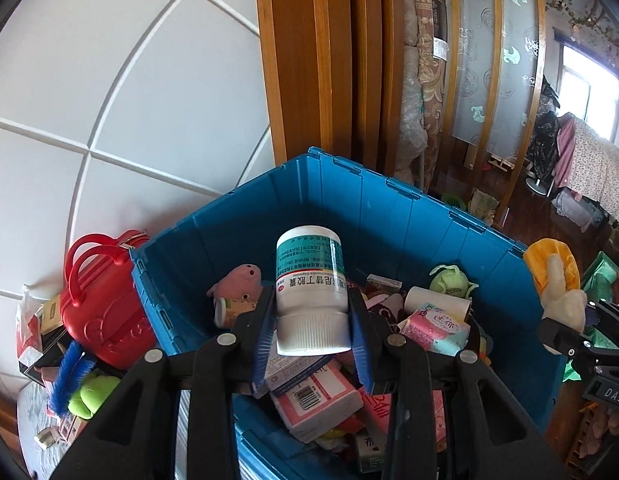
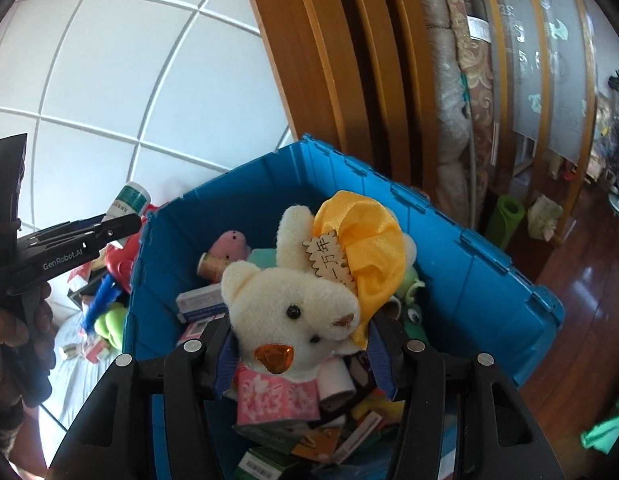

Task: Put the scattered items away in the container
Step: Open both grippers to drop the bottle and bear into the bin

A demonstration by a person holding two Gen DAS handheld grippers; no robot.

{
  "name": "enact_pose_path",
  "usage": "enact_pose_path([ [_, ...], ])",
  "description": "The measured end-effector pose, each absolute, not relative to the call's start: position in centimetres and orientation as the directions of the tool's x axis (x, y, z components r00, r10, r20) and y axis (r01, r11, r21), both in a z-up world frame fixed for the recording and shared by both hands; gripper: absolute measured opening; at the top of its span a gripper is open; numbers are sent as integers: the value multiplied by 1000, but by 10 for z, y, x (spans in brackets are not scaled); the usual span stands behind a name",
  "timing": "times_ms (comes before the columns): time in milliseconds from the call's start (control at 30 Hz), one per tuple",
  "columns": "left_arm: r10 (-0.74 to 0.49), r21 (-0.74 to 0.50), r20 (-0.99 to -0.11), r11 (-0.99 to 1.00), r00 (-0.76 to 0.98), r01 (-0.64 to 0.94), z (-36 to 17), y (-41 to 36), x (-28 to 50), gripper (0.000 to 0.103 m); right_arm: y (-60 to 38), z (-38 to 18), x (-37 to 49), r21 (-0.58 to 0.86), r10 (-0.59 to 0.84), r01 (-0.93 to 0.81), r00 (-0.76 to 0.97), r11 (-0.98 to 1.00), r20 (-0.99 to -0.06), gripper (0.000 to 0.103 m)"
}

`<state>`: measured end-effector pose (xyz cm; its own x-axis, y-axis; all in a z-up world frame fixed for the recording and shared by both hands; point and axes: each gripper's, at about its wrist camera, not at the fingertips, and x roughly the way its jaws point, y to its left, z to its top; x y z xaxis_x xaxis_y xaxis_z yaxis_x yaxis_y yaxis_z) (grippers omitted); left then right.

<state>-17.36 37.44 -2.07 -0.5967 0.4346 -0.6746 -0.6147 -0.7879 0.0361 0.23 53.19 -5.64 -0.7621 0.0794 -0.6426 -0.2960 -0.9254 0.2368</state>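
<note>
Over the bin [image 1: 409, 216]: left gripper [image 1: 313, 320] jaws clamp bottle [image 1: 309, 280]; right gripper [image 2: 301, 348], three o'clock, grips bear [image 2: 293, 304], both poised for dropping.

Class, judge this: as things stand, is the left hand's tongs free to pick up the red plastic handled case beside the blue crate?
Probably not yet: the left tongs are shut on a white medicine bottle over the blue crate; the red case lies outside it.

Blue crate [image 1: 409, 216]; white bottle [image 1: 311, 292] w/ teal label; cream plush bear [image 2: 297, 304], yellow satin bow; red case [image 1: 105, 300]; pink toy [image 1: 239, 278]
</note>
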Motion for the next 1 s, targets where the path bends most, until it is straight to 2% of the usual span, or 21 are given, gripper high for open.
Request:
enact_pose_path([
  [133, 457, 2, -667, -789, -589, -615, -18, 378, -179, 34, 536, -58, -3, 235, 78, -295, -760, -926, -645, 58],
  [167, 464, -13, -663, -792, -588, -610, -16, 378, -181, 35, 537, -58, -5, 237, 74, -291, -761, -927, -645, 66],
  [200, 455, -15, -666, -801, -591, -599, -15, 378, -184, 53, 537, -58, -6, 241, 72, -290, -763, -926, -642, 80],
  [233, 445, -16, -665, -812, -600, -584, -13, 377, -186, 85, 538, -58, -6, 244, 78, -297, -767, -923, -637, 93],
  [267, 447, -30, -661, -818, -602, -574, -11, 374, -188, 97, 539, -57, -5, 245, 87, -304, -772, -921, -629, 103],
  [300, 457, -46, -654, -820, -603, -571, -9, 370, -189, 103, 539, -56, -5, 246, 90, -305, -775, -920, -626, 103],
  [1000, 426, -73, -641, -862, -639, -502, -4, 298, -186, 103, 496, -54, -26, 250, 16, -216, -785, -944, -619, 103],
])
